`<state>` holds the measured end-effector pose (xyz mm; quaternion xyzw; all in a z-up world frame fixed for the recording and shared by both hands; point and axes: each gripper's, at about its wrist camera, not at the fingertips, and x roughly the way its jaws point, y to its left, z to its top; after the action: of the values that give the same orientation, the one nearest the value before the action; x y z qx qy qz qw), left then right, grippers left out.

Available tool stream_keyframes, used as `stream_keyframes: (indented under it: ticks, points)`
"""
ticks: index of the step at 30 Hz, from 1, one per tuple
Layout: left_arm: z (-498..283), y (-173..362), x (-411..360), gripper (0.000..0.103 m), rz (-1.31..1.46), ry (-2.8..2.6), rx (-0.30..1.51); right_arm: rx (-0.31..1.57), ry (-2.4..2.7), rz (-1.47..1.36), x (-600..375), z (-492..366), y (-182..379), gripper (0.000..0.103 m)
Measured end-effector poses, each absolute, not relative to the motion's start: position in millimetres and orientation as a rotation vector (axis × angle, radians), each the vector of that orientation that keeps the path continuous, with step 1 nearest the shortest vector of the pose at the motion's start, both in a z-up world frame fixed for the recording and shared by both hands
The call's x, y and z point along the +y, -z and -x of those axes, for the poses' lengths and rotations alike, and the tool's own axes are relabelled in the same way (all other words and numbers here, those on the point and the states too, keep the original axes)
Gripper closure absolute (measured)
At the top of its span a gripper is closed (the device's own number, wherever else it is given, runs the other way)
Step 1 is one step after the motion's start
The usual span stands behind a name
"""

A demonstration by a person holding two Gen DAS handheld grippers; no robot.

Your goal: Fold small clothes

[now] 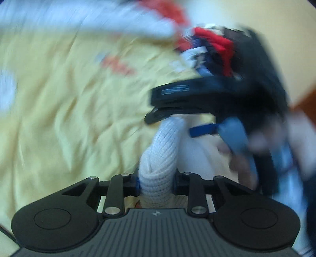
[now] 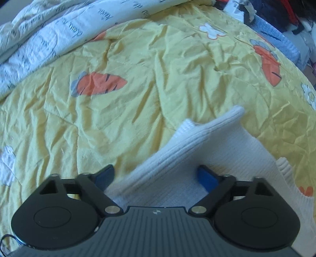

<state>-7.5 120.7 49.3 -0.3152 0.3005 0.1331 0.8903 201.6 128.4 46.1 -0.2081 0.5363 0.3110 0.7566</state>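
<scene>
A white knit sock [image 1: 161, 156] runs up from between my left gripper's [image 1: 157, 182] jaws, which are shut on it. Its far end reaches the other gripper [image 1: 189, 102], seen from the side just ahead; this view is blurred. In the right wrist view my right gripper [image 2: 156, 176] is open, its blue pads [image 2: 206, 178] spread apart. The white sock [image 2: 197, 156] lies between and over the jaws, one end lifted toward the upper right, not pinched.
A crumpled yellow quilt with carrot prints [image 2: 138, 69] covers the bed. A white printed blanket [image 2: 45, 33] lies at the far left. A pile of red, blue and dark clothes [image 1: 209, 49] sits at the far right, also in the right wrist view [image 2: 276, 15].
</scene>
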Motion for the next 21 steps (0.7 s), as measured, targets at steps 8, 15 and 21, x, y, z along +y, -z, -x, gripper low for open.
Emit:
stream_keyframes:
  ticks: [8,15,21]
  points:
    - [11,-45,-21,0.077,-0.249,-0.280,0.450,1.172,-0.692,0.548,117,-207,-71,0.061]
    - [9,-35,-43,0.077,-0.414,-0.294,0.439,1.209,-0.669,0.602,120,-203,-66,0.056]
    - [8,-37,-48,0.077,-0.446,-0.294,0.436,1.117,-0.771,0.646,101,-191,-74,0.075]
